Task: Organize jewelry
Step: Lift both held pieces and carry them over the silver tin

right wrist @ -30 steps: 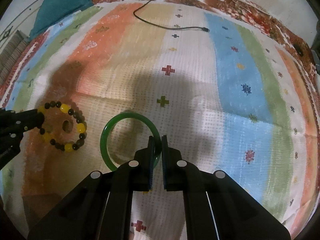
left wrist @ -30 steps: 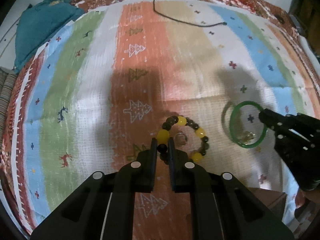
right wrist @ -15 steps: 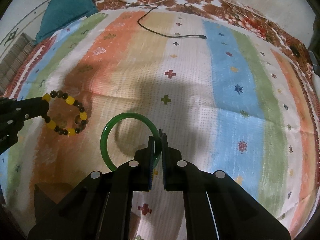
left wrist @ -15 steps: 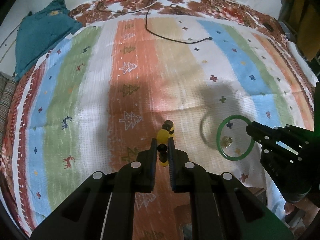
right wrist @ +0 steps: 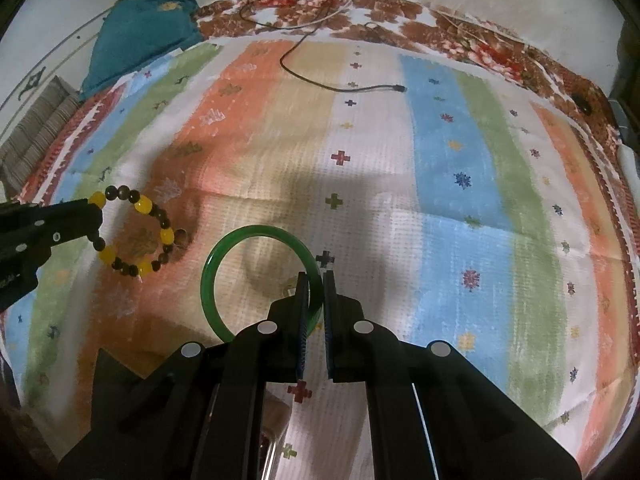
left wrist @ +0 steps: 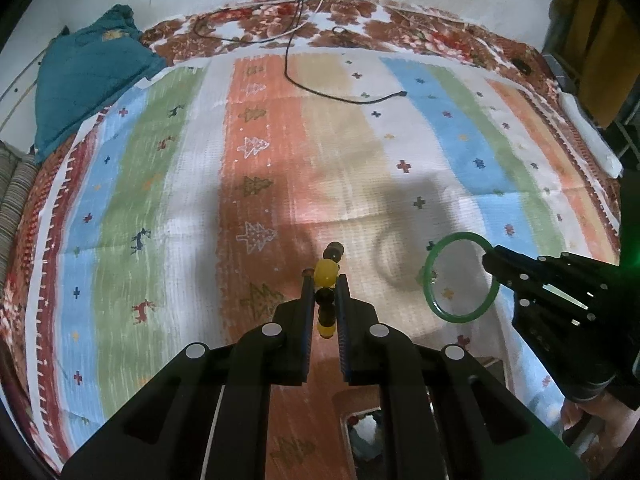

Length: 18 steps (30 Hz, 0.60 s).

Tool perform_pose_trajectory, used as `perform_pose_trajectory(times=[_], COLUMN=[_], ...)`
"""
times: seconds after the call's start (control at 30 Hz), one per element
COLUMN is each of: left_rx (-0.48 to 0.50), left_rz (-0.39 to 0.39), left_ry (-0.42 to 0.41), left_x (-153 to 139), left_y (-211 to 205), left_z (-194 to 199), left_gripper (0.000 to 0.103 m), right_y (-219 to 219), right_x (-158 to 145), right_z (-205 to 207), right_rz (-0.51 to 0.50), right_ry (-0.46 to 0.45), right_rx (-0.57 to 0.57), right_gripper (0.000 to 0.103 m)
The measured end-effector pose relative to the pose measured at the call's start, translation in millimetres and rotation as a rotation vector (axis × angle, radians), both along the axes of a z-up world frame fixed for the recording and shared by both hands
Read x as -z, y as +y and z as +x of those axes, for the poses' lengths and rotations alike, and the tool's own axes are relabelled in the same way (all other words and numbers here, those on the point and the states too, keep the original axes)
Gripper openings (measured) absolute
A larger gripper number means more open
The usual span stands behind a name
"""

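Observation:
My left gripper (left wrist: 324, 280) is shut on a bracelet of yellow and dark beads (left wrist: 326, 274), seen edge-on and lifted off the striped cloth (left wrist: 280, 168). In the right wrist view the bead bracelet (right wrist: 134, 236) hangs from the left gripper (right wrist: 94, 216) as an open loop. My right gripper (right wrist: 316, 280) is shut on the rim of a green bangle (right wrist: 228, 248), held above the cloth. In the left wrist view the bangle (left wrist: 436, 304) hangs at the right gripper's tip (left wrist: 490, 258). A small ring (right wrist: 182, 236) lies on the cloth near the beads.
A black cable (left wrist: 332, 94) lies across the far cloth. A teal cloth bundle (left wrist: 84, 76) sits at the far left. A box edge (left wrist: 364, 436) shows below the left gripper. Another small ring (right wrist: 289, 290) lies under the bangle.
Both grippers have risen from the cloth, each carrying its piece. The bead bracelet now hangs edge-on in the left gripper, and the small ring that lay inside it stays on the cloth.

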State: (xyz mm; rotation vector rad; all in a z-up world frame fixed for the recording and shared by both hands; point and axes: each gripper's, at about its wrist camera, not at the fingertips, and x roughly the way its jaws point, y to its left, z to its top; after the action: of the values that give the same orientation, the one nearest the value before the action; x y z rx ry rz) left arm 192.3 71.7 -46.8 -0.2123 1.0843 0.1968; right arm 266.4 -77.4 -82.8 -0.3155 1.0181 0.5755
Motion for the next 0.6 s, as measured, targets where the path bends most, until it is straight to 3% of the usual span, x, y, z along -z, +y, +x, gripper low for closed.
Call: perform_pose_trajectory(times=[0.6], left_rx=[0.035], left_rz=[-0.044], left_ry=[-0.099], left_x=[-32.8], left_y=[-21.2], left_z=[-33.3], left_gripper=[0.01], right_y=[-14.5], right_x=[-21.4], right_z=[-29.8], right_rz=[0.019], right_ry=[-0.037], right_rx=[-0.019], right_gripper=[0.008])
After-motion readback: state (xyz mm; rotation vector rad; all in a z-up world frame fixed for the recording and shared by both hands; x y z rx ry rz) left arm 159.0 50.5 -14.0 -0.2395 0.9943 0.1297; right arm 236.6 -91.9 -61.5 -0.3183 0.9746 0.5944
